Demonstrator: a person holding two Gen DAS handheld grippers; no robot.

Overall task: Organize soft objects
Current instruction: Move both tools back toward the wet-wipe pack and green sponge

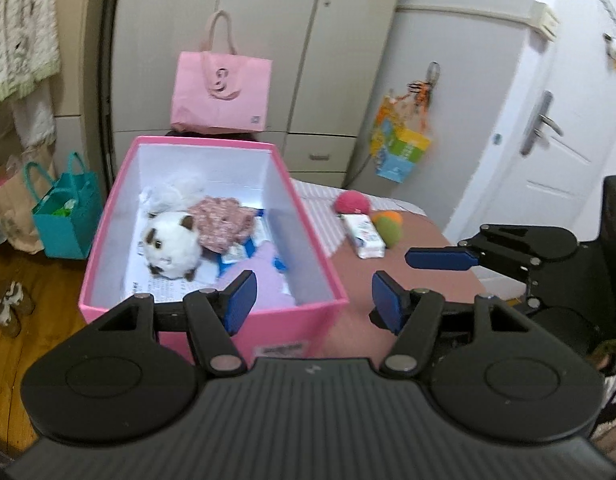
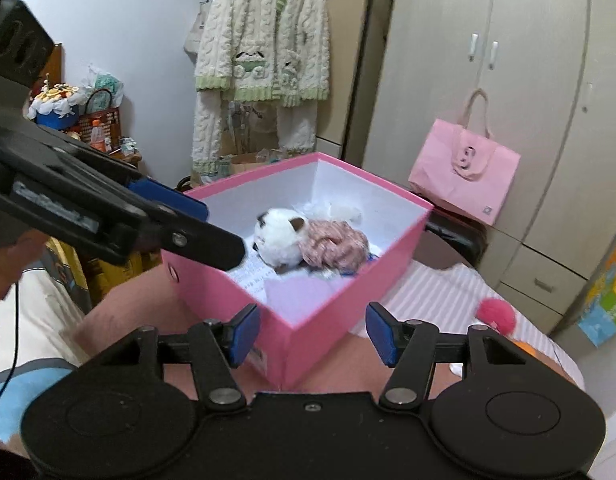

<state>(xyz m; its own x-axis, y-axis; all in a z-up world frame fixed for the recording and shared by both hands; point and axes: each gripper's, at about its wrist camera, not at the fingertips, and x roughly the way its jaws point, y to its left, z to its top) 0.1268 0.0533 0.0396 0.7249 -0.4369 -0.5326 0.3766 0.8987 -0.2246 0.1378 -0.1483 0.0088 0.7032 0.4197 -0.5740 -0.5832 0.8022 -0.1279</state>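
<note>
A pink box [image 1: 308,220] with a white inside stands on the table [image 1: 428,280]. In it lie a white and brown plush toy [image 1: 170,242], a pink knitted piece [image 1: 224,222], a white fluffy item [image 1: 172,192] and a lilac cloth [image 1: 264,280]. The box [image 2: 388,248] and plush [image 2: 278,236] also show in the right wrist view. My left gripper [image 1: 314,304] is open and empty at the box's near right corner. My right gripper [image 2: 314,332] is open and empty over the box's near corner. A pink pompom [image 1: 352,202], an orange-green ball [image 1: 390,226] and a tissue pack [image 1: 364,236] lie right of the box.
A pink tote bag [image 1: 222,92] hangs on the wardrobe behind the box. A teal gift bag [image 1: 66,216] stands on the floor at left. A door [image 1: 556,120] is at right. A knitted cardigan [image 2: 264,40] hangs on the wall.
</note>
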